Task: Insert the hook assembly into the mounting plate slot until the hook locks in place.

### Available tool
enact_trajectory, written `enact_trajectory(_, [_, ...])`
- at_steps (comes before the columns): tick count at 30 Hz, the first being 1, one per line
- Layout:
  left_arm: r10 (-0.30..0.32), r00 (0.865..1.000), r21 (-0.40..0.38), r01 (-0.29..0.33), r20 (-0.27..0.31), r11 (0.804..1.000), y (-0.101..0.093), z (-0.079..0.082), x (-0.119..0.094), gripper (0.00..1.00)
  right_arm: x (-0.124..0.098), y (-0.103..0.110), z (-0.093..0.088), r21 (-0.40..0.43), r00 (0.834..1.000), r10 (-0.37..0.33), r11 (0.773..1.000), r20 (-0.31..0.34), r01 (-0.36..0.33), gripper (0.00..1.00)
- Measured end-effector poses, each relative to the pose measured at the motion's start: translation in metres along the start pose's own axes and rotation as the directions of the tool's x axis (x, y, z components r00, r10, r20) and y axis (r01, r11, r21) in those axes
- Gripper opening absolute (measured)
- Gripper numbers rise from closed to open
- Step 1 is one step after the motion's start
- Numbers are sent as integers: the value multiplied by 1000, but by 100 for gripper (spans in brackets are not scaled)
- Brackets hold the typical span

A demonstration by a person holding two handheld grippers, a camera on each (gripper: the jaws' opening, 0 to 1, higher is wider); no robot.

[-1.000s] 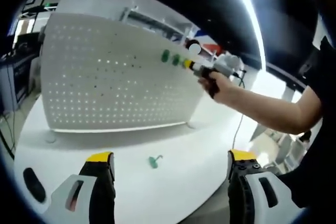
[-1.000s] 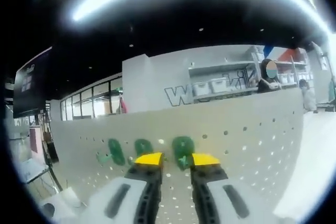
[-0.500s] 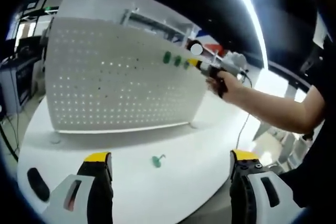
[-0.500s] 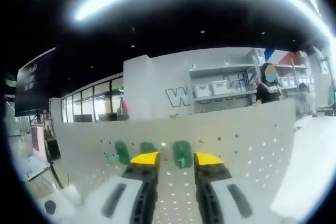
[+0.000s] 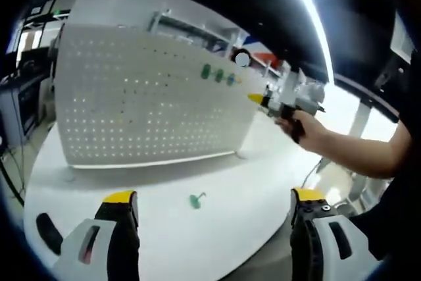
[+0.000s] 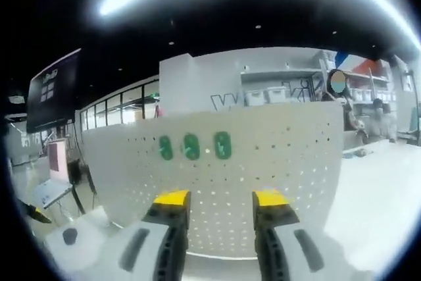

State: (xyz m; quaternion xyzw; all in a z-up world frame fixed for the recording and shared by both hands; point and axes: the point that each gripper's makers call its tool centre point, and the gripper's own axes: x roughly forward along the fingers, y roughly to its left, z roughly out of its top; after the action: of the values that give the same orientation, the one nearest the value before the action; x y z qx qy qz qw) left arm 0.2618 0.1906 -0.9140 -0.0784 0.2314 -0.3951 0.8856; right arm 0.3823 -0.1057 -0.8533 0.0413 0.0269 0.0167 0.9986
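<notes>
A white pegboard [image 5: 145, 103] stands upright on the round white table [image 5: 217, 241]. Three green hooks [image 5: 219, 76] sit in a row high on its right part. In the right gripper view the same hooks [image 6: 191, 146] hang side by side on the pegboard [image 6: 276, 182]. My right gripper [image 6: 222, 199] is open, holds nothing and stays clear of the board. It also shows in the left gripper view, right gripper [image 5: 263, 100], held in a hand [image 5: 304, 128]. A loose green hook [image 5: 195, 200] lies on the table before my open left gripper [image 5: 214, 197].
A small black object [image 5: 47, 231] lies on the table at the near left, the same black object [image 6: 69, 235] showing low left. Behind the board are shelves with boxes [image 6: 276, 93] and a dark monitor [image 6: 52, 93]. The table's curved edge runs close to my left gripper.
My right gripper has let go of the rightmost hook, spread its jaws and drawn back from the pegboard; the hook stays on the board. The left gripper has barely moved.
</notes>
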Motion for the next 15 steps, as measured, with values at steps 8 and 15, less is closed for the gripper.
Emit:
enact_trajectory(8, [10, 1000, 13, -10, -1, 1000, 0, -1, -4, 98, -43, -13, -49, -2, 992, 8, 1000, -127, -9, 38])
enact_trajectory(15, [23, 1000, 13, -23, -11, 1000, 0, -6, -7, 98, -73, -21, -69, -3, 984, 4, 1000, -180, -4, 40])
